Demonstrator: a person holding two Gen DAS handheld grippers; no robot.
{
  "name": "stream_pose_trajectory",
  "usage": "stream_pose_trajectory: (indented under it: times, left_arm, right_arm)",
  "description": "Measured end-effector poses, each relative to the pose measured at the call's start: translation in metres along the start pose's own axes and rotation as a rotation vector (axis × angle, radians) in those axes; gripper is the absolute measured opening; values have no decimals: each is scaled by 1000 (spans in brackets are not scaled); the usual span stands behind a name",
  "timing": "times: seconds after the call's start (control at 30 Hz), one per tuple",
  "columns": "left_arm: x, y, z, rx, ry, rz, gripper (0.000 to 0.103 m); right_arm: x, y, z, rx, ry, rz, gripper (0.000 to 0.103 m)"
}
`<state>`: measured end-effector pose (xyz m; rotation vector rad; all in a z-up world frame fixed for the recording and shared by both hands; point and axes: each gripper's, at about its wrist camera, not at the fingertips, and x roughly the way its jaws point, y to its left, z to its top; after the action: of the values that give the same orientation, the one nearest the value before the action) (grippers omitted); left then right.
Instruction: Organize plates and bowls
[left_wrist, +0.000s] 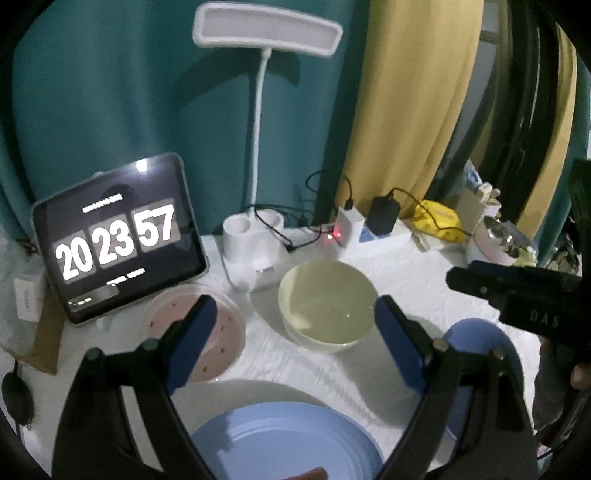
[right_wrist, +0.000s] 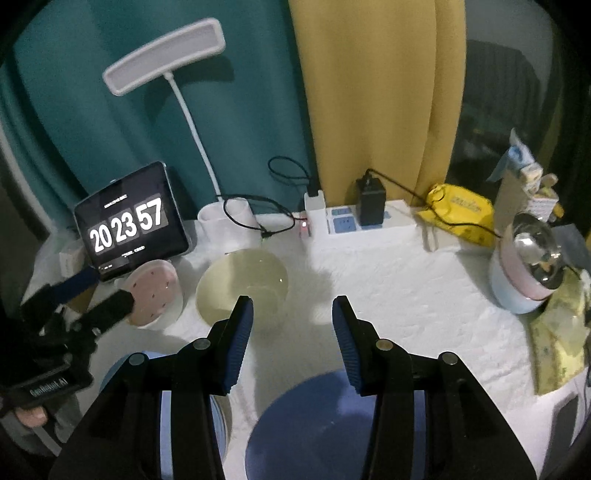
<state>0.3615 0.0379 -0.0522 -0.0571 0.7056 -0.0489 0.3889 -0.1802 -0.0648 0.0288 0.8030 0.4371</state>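
Note:
In the left wrist view my left gripper is open and empty over the white cloth. A pale green bowl stands just beyond its fingertips. A pink dotted bowl is partly hidden behind the left finger. A blue plate lies under the jaws, and a blue bowl sits to the right. A finger of my right gripper reaches in from the right. In the right wrist view my right gripper is open with nothing between its fingers, above the blue bowl. The green bowl, the pink bowl and my left gripper lie to the left.
Along the back of the table stand a tablet clock, a white desk lamp base, a power strip with chargers and cables and a yellow packet. A pink and white appliance and crumpled wrapping sit at the right edge.

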Motion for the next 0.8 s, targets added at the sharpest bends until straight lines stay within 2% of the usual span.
stream_pose_trajectory:
  times: [0.23, 0.33, 0.5, 0.57, 0.8]
  left_arm:
    - [44, 6, 1, -20, 70, -16, 87]
    - [64, 5, -1, -15, 106, -21, 81]
    - [94, 1, -4, 24, 169, -25, 65]
    - [104, 1, -7, 30, 196, -23, 54]
    - [128, 1, -11, 51, 242, -19, 40]
  right_arm:
    - [46, 5, 11, 21, 91, 11, 47]
    - [70, 6, 13, 38, 139, 14, 47]
    - [108, 1, 15, 80, 213, 15, 47]
    - [121, -3, 15, 105, 228, -2, 45]
    - [147, -10, 11, 137, 276, 10, 35]
